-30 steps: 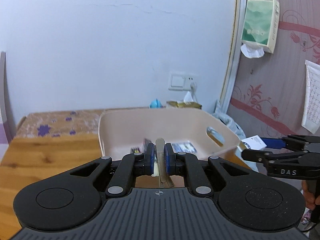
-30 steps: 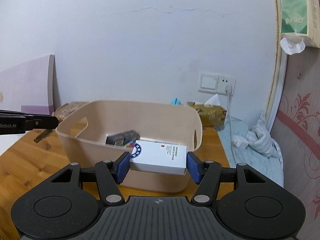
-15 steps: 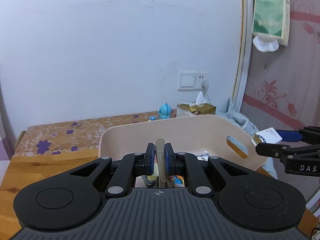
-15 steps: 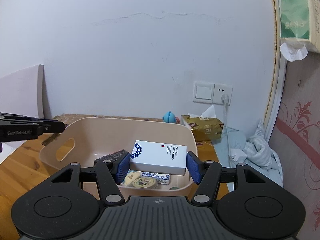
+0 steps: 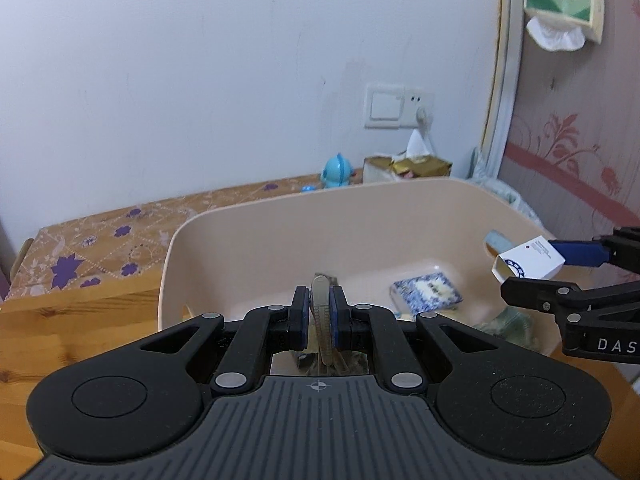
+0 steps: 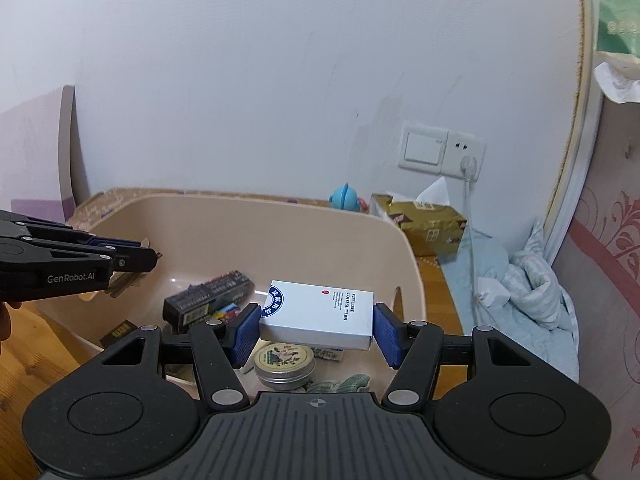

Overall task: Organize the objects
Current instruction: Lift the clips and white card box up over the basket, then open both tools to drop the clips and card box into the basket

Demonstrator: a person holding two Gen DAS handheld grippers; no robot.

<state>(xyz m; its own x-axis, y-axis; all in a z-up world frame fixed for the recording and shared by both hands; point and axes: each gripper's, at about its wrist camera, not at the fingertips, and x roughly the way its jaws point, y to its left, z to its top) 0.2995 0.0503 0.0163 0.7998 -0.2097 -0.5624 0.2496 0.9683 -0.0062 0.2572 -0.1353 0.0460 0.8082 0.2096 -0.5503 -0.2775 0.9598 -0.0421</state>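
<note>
A wooden worktop [image 5: 72,344] fills the lower left of the left wrist view, carrying a large beige plastic tub with cut-out handles [image 5: 280,232] that spans the frame's middle. Above the tub, lower centre of the right wrist view, the right gripper [image 6: 316,330] has its blue-padded fingers closed on the short ends of a white rectangular cardboard box with a blue round emblem [image 6: 320,312], held level over the tub's contents. On the tub floor lie a long dark printed box [image 6: 208,298], a blue-and-white patterned packet [image 5: 426,296] and, directly below the white box, a round metal tin with a pictured lid [image 6: 285,362]. The left gripper [image 5: 320,316], at that view's lower centre, pinches a slim grey metal clip [image 5: 321,320] (its exact kind is unclear) between narrow fingers, above the tub's near rim.
</note>
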